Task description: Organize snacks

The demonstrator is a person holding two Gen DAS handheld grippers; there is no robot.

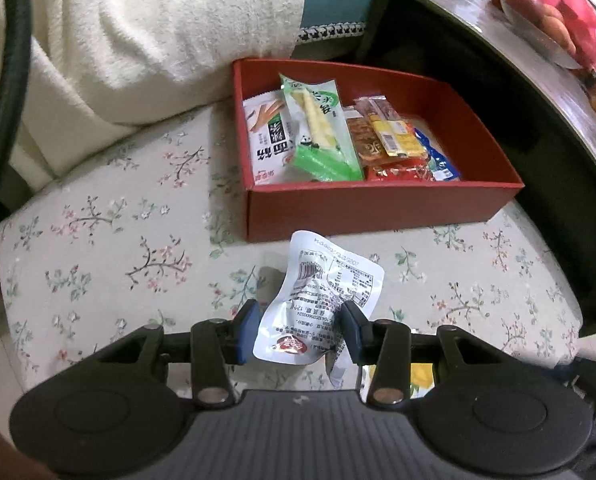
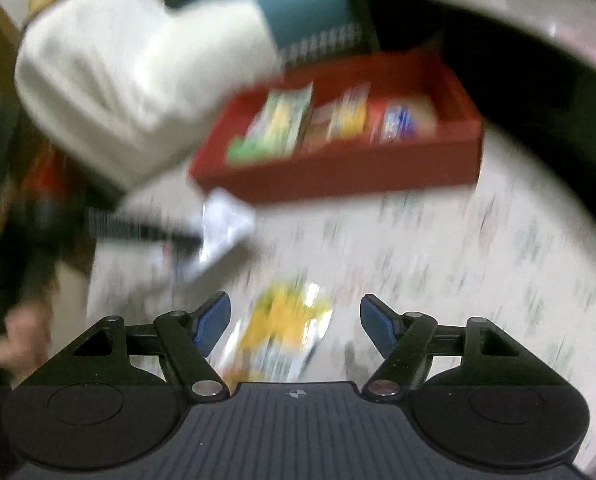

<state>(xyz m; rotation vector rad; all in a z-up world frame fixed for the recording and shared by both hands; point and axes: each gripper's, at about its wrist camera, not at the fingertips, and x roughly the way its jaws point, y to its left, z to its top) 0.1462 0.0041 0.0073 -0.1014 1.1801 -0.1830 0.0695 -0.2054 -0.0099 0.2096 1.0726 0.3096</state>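
Observation:
My left gripper [image 1: 300, 322] is shut on a white snack packet [image 1: 318, 300], printed side up, held above the floral cushion a little in front of the red box [image 1: 378, 208]. The box holds several snack packets, among them a green one [image 1: 318, 132]. In the blurred right wrist view my right gripper [image 2: 295, 322] is open, with a yellow snack packet [image 2: 281, 332] lying between its fingers on the cushion. The left gripper with the white packet [image 2: 221, 228] shows at the left there, near the red box [image 2: 338, 176].
A cream blanket [image 1: 137, 40] lies behind and left of the box. A dark wooden table [image 1: 518, 72] with a bowl of fruit [image 1: 546, 20] stands to the right. The floral cushion [image 1: 117, 240] spreads to the left and right of the grippers.

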